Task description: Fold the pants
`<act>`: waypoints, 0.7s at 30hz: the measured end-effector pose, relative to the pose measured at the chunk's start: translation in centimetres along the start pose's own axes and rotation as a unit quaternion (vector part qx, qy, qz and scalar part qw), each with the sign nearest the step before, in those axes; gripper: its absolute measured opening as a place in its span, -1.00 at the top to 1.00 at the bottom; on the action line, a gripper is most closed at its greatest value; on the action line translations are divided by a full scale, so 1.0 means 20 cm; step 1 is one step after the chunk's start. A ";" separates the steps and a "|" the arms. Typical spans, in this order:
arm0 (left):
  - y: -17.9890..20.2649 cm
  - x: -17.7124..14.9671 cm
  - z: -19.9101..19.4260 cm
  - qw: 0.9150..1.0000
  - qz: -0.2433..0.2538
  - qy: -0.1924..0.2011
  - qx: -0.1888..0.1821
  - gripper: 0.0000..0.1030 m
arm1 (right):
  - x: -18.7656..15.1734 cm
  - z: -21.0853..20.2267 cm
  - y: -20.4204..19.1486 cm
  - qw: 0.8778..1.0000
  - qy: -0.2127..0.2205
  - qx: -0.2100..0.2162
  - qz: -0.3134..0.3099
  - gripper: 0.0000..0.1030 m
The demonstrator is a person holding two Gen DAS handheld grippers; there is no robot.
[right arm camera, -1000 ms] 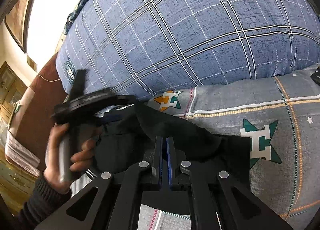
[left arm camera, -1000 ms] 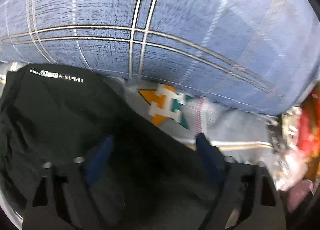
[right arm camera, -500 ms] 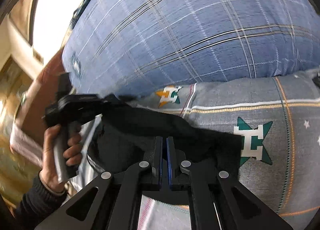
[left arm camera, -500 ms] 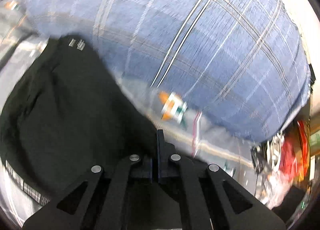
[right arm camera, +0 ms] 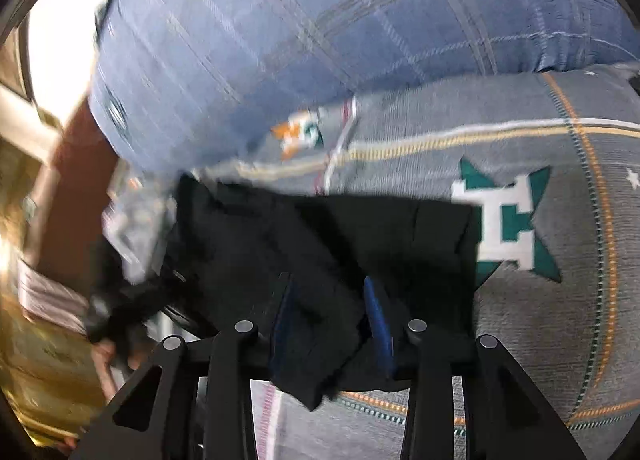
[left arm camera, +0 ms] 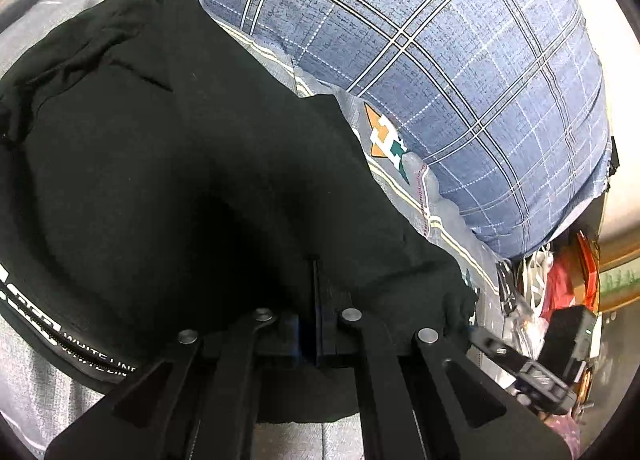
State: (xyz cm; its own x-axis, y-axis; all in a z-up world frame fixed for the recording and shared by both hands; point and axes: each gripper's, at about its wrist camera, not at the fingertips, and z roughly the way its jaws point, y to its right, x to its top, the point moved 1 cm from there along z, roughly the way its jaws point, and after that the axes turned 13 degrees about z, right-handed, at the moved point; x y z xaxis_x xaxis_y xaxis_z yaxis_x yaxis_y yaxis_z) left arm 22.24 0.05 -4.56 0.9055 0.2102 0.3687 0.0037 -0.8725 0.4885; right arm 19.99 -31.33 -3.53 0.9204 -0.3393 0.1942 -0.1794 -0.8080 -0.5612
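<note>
The right gripper [right arm camera: 332, 324] has just spread open, releasing the black fabric pants [left arm camera: 180, 164]; left gripper [left arm camera: 316, 300] stays clamped, fold landing

pants [left arm camera: 168, 164]: black, white lettering along one edge
state: rumpled, partly folded over
place: on grey bedsheet, beside blue plaid pillow

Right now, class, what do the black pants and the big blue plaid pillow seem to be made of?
Black pants: soft matte fabric, possibly a jersey knit; they drape and crease without shine. Big blue plaid pillow: woven cloth, apparently cotton-like; a fine thread texture shows, and it bulges as if stuffed.
</note>
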 end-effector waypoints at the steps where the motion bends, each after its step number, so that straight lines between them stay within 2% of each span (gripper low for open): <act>1: 0.00 -0.01 0.00 1.000 -0.002 -0.002 -0.001 0.98 | -0.01 0.04 0.00 1.000 -0.006 -0.021 -0.007 0.22; 4: -0.04 -0.03 -0.02 1.000 -0.010 -0.010 -0.003 0.98 | -0.04 0.10 -0.01 0.998 -0.017 -0.061 -0.030 0.16; 6: -0.04 -0.03 -0.01 1.000 -0.008 -0.011 -0.004 0.98 | -0.05 0.10 -0.04 0.995 -0.012 -0.081 -0.052 0.27; 7: -0.03 -0.04 -0.02 1.000 -0.004 -0.009 -0.002 0.98 | -0.05 0.10 -0.05 0.995 -0.011 -0.085 -0.056 0.45; 8: -0.03 -0.04 -0.03 1.000 0.001 -0.006 -0.002 0.98 | -0.06 0.11 -0.05 0.994 -0.012 -0.088 -0.057 0.87; 11: 0.01 -0.04 -0.09 1.000 0.010 0.022 -0.015 0.98 | -0.04 0.05 -0.07 0.995 0.017 -0.083 -0.059 0.88; 15: 0.11 -0.05 -0.20 0.995 0.037 0.078 -0.050 0.97 | 0.01 -0.14 -0.10 0.993 0.090 -0.054 -0.053 0.88; 17: 0.16 -0.05 -0.14 0.995 0.053 0.066 -0.053 0.97 | 0.05 -0.17 -0.07 0.991 0.108 -0.062 -0.038 0.88; 18: 0.19 -0.06 -0.07 0.996 0.060 0.049 -0.041 0.97 | 0.08 -0.16 -0.03 0.991 0.107 -0.069 -0.027 0.87; 21: 0.15 -0.09 0.07 0.998 0.051 0.016 -0.020 0.97 | 0.10 -0.02 0.03 0.992 0.075 -0.101 -0.004 0.76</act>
State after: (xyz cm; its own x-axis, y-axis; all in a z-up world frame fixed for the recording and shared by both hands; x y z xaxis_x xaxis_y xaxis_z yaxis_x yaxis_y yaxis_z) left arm 21.27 -3.59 -4.75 0.8864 0.1353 0.4426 -0.1053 -0.8723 0.4775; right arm 21.55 -32.65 -3.12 0.8622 -0.3891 0.3243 -0.2535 -0.8858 -0.3888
